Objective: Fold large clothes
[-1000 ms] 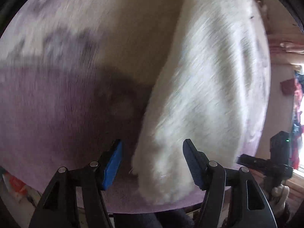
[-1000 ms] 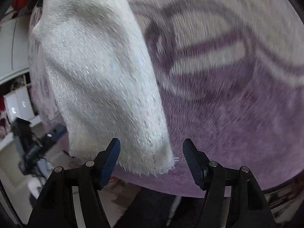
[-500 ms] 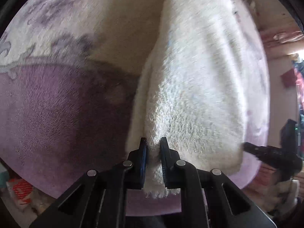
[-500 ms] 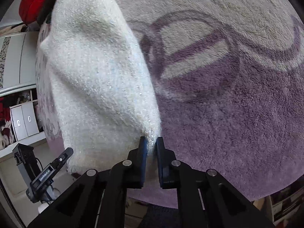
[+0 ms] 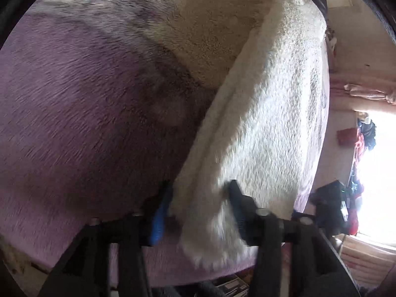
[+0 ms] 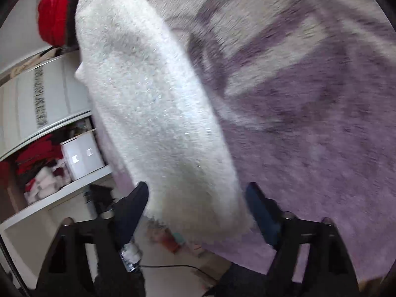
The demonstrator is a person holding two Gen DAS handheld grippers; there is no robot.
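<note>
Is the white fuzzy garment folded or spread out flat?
Folded: the white garment lies as a narrow doubled strip on the purple blanket, layered edges showing.

The left gripper [image 5: 198, 212] is being pointed steeply downward, and its jaws are being opened, with white fabric lying between the blue pads [image 5: 158, 220] without being pressed. The right gripper [image 6: 198, 203] is being angled downward as well; its jaws are being spread wide, and fabric is lying loosely between its fingers [image 6: 133, 203].
</note>
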